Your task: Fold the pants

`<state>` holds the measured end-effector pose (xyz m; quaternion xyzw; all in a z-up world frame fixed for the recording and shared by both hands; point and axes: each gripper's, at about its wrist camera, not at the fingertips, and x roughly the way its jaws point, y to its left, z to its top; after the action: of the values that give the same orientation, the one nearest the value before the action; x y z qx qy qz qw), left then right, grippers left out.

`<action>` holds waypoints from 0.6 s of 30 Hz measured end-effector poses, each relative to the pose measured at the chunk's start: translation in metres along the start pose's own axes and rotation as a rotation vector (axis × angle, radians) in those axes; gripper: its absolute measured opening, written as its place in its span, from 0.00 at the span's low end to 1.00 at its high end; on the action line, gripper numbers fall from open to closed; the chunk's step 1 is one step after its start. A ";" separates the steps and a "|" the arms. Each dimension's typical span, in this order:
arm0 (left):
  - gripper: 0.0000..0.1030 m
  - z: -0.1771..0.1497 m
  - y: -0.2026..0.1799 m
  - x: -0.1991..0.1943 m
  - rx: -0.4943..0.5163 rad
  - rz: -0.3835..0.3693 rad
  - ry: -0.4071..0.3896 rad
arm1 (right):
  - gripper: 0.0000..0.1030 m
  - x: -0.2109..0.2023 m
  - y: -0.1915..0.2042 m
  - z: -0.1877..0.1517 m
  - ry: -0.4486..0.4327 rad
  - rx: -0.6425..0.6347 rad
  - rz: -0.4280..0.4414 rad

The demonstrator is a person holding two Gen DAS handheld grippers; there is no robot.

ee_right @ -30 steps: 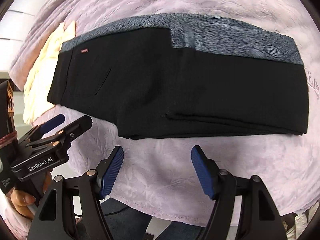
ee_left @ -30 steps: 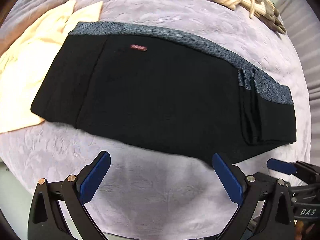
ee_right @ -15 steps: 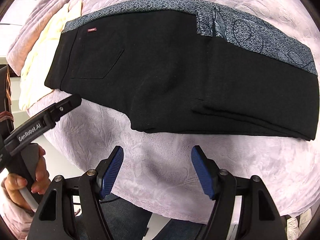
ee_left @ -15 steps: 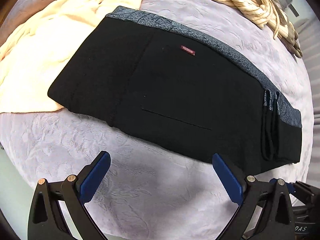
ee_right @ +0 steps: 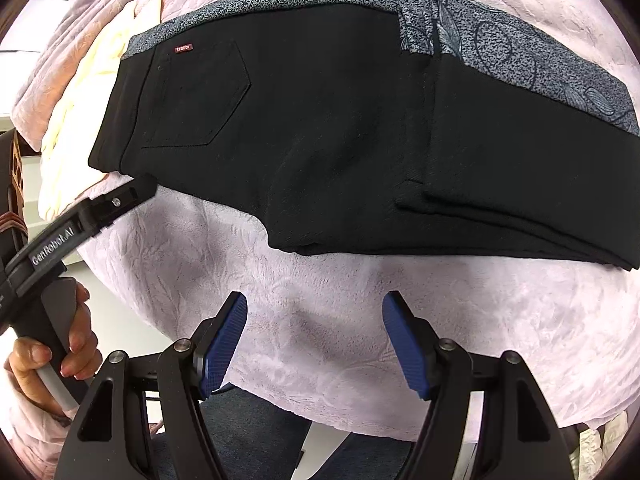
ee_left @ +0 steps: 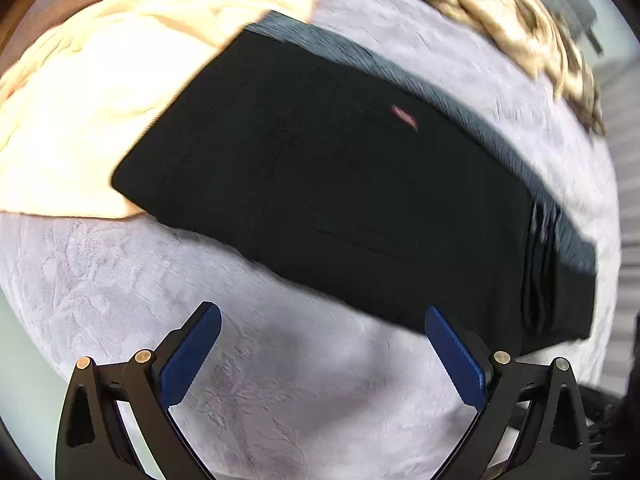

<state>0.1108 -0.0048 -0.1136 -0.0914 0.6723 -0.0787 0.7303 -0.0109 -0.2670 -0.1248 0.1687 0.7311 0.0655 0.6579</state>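
Black pants point(ee_right: 340, 128) with a grey patterned strip along the far edge lie folded flat on the lilac blanket point(ee_right: 320, 312); they also show, blurred, in the left wrist view point(ee_left: 340, 200). A small red label point(ee_right: 180, 48) sits near the back pocket. My right gripper point(ee_right: 316, 336) is open and empty, just short of the pants' near edge. My left gripper point(ee_left: 320, 344) is open and empty, close to the near edge; in the right wrist view its body point(ee_right: 80, 220) reaches the pants' left end.
A pale yellow cloth point(ee_left: 100, 112) lies under and beside the pants' left end. A beige striped garment point(ee_left: 500, 12) lies at the far edge. The blanket's front edge point(ee_right: 280, 392) drops off near me.
Both grippers have moved closer to the pants and the left one has swung leftwards. The pants have not moved. Both stay open.
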 end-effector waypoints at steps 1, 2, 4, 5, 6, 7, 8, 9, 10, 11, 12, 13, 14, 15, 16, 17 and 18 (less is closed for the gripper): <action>0.99 0.004 0.012 -0.003 -0.045 -0.039 -0.014 | 0.72 0.001 0.000 0.001 0.000 -0.001 0.001; 0.99 0.007 0.023 -0.006 -0.089 -0.082 -0.025 | 0.72 0.002 0.000 0.000 -0.001 0.000 0.003; 0.99 0.014 0.046 -0.012 -0.166 -0.166 -0.054 | 0.72 0.002 -0.002 -0.003 -0.002 0.004 0.005; 0.99 0.016 0.055 -0.014 -0.191 -0.196 -0.069 | 0.72 0.003 -0.003 -0.004 -0.002 0.008 0.007; 0.99 0.018 0.063 -0.014 -0.207 -0.236 -0.079 | 0.72 0.003 -0.006 -0.004 0.000 0.009 0.008; 0.99 0.019 0.067 -0.014 -0.211 -0.271 -0.079 | 0.72 0.004 -0.007 -0.005 0.001 0.011 0.008; 0.99 0.020 0.070 -0.011 -0.215 -0.311 -0.074 | 0.72 0.006 -0.008 -0.006 0.004 0.014 0.008; 0.99 0.021 0.070 -0.008 -0.219 -0.338 -0.070 | 0.72 0.008 -0.009 -0.007 0.008 0.018 0.008; 0.99 0.021 0.070 -0.005 -0.221 -0.360 -0.065 | 0.72 0.010 -0.009 -0.009 0.012 0.022 0.008; 0.99 0.022 0.069 -0.001 -0.220 -0.377 -0.062 | 0.72 0.013 -0.010 -0.010 0.018 0.024 0.008; 0.99 0.022 0.067 0.003 -0.215 -0.381 -0.061 | 0.72 0.015 -0.010 -0.011 0.022 0.026 0.008; 0.99 0.022 0.064 0.005 -0.212 -0.374 -0.061 | 0.72 0.016 -0.010 -0.011 0.026 0.024 0.007; 0.99 0.022 0.062 0.008 -0.212 -0.367 -0.059 | 0.72 0.017 -0.009 -0.010 0.029 0.022 0.004; 0.99 0.022 0.062 0.011 -0.218 -0.369 -0.058 | 0.72 0.017 -0.008 -0.010 0.031 0.019 0.001; 0.99 0.023 0.062 0.013 -0.227 -0.378 -0.058 | 0.72 0.018 -0.008 -0.010 0.033 0.015 -0.001; 0.99 0.024 0.062 0.016 -0.236 -0.390 -0.058 | 0.72 0.018 -0.007 -0.010 0.034 0.013 -0.002; 0.99 0.024 0.063 0.018 -0.240 -0.399 -0.057 | 0.72 0.018 -0.006 -0.009 0.035 0.010 -0.005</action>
<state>0.1358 0.0530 -0.1440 -0.3108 0.6245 -0.1384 0.7031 -0.0220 -0.2651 -0.1424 0.1688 0.7433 0.0633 0.6442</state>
